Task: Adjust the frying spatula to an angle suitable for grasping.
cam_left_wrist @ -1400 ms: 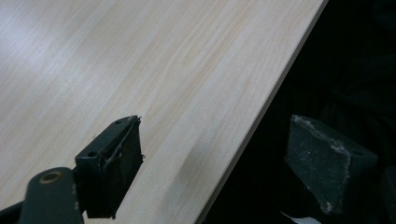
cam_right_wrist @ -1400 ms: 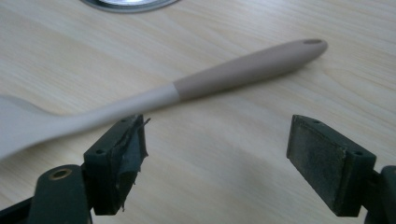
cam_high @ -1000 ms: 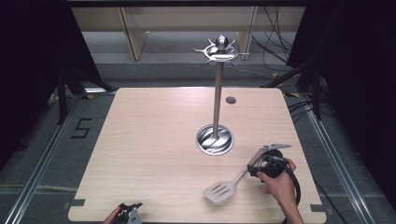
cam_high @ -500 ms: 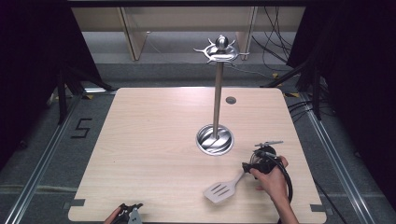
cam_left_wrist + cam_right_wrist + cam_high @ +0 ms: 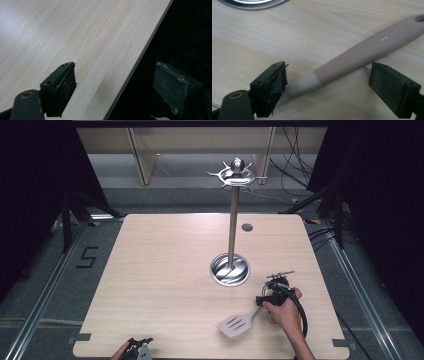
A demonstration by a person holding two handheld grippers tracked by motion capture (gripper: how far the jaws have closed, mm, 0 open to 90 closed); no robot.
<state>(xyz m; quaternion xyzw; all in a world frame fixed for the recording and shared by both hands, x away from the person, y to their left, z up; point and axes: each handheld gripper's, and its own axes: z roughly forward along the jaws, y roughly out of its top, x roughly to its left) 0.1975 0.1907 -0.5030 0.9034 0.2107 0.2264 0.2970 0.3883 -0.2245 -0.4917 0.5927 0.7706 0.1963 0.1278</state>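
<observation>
The right tool (image 5: pixel 270 295) sits low over the surface (image 5: pixel 165 270) with its jaws apart, one on each side of the spatula's handle (image 5: pixel 372 50). In the right gripper view the handle runs slantwise through the gap: its thin pale neck touches or nearly touches the left-hand jaw, while the thicker beige grip passes just clear of the other jaw (nothing is clamped). The spatula (image 5: pixel 239 322) lies flat on the surface, its slotted grey blade stretching away from the tool toward the person's edge, the holed end of the handle under the tool. Just beyond the tool, farther from the person, stands the round metal base of a tall hanging rack (image 5: pixel 231 235), whose rim shows at the top of the right gripper view.

The left tool (image 5: pixel 117 87) hangs at the near edge of the surface, jaws wide apart and gripping nothing: one jaw over the wood, the other out past the edge over darkness.
</observation>
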